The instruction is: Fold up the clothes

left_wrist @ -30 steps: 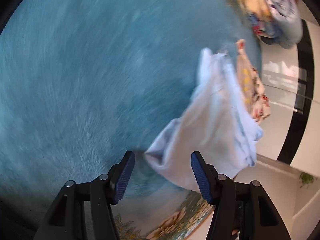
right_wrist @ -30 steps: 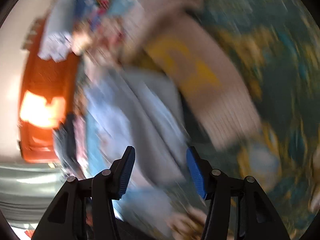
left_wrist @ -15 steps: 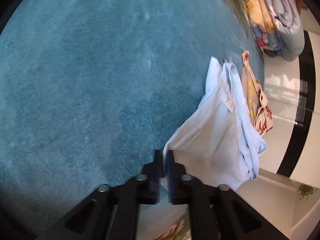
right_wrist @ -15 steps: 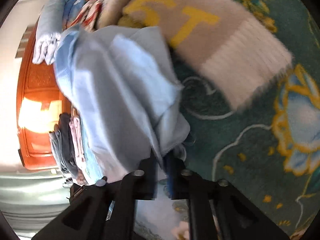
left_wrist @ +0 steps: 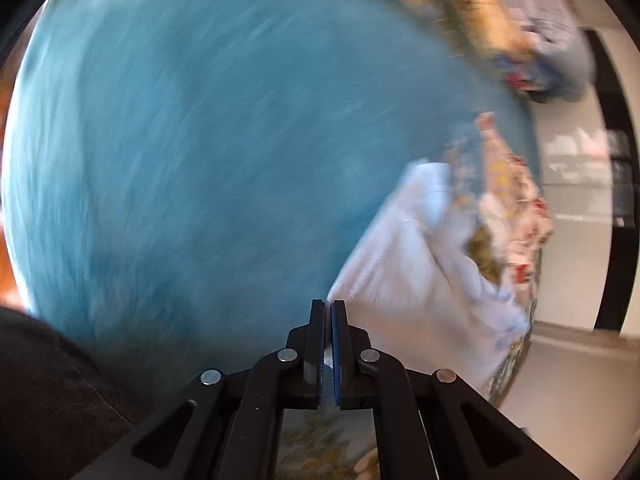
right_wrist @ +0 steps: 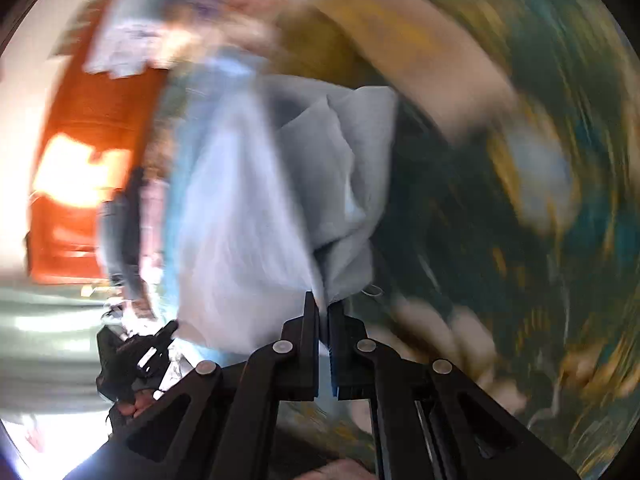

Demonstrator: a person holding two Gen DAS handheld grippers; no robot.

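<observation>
A pale blue garment (left_wrist: 416, 276) hangs bunched between both grippers, lifted off the surface. My left gripper (left_wrist: 329, 308) is shut on one corner of it, above a plain teal blanket (left_wrist: 208, 152). My right gripper (right_wrist: 323, 308) is shut on another corner of the same garment (right_wrist: 256, 208), which drapes away to the upper left. The left gripper (right_wrist: 136, 356) also shows at the lower left of the right wrist view. Both views are blurred by motion.
A beige sweater with yellow letters (right_wrist: 424, 52) lies on a green floral rug (right_wrist: 560, 240). A flowered garment (left_wrist: 516, 216) lies beside the blue one. Folded bedding (left_wrist: 532, 28) is piled at the far right. An orange cabinet (right_wrist: 84, 160) stands behind.
Both grippers went from open to shut on the pale blue garment. They have since lifted it and swung it, and both views are now blurred.
</observation>
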